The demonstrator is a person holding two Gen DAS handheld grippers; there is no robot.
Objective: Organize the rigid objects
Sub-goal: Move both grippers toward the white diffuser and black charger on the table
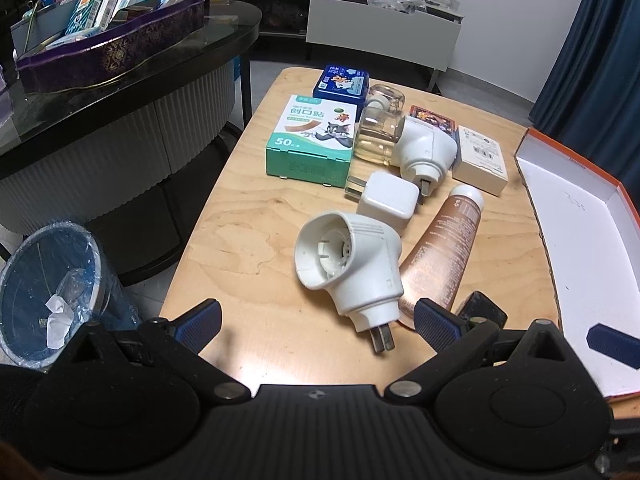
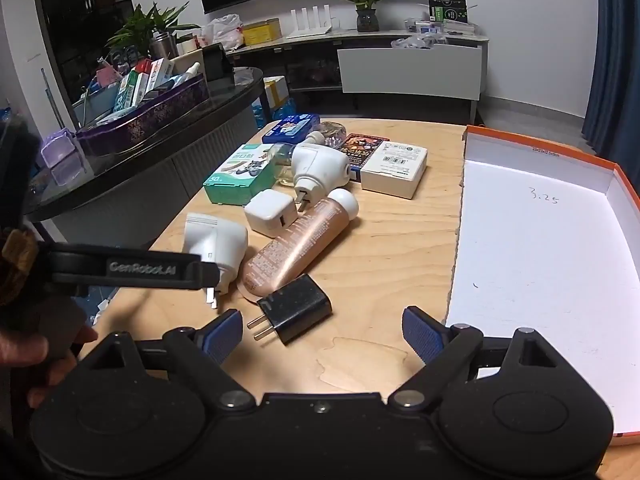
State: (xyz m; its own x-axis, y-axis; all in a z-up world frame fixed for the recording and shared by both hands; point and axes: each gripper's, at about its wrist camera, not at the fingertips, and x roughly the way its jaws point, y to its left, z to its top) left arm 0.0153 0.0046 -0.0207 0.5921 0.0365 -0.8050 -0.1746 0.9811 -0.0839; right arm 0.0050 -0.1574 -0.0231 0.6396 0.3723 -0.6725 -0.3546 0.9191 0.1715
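Note:
A wooden table (image 1: 248,216) holds loose items. A white plug-in heater (image 1: 352,264) lies just ahead of my open, empty left gripper (image 1: 318,322). Behind it are a white charger cube (image 1: 386,200), a brown tube (image 1: 444,244), a second heater with a liquid bottle (image 1: 404,140), a green plaster box (image 1: 314,140), a blue tin (image 1: 340,82) and a white box (image 1: 480,158). My right gripper (image 2: 322,334) is open and empty, with a black charger (image 2: 294,306) just ahead of its left finger. An orange-rimmed white box lid (image 2: 540,248) lies to the right, with nothing in it.
A dark counter (image 1: 120,92) with a purple tray of boxes (image 1: 112,44) stands to the left. A blue waste bin (image 1: 48,292) sits on the floor at the table's left. The left gripper's body (image 2: 128,268) crosses the right wrist view's left side.

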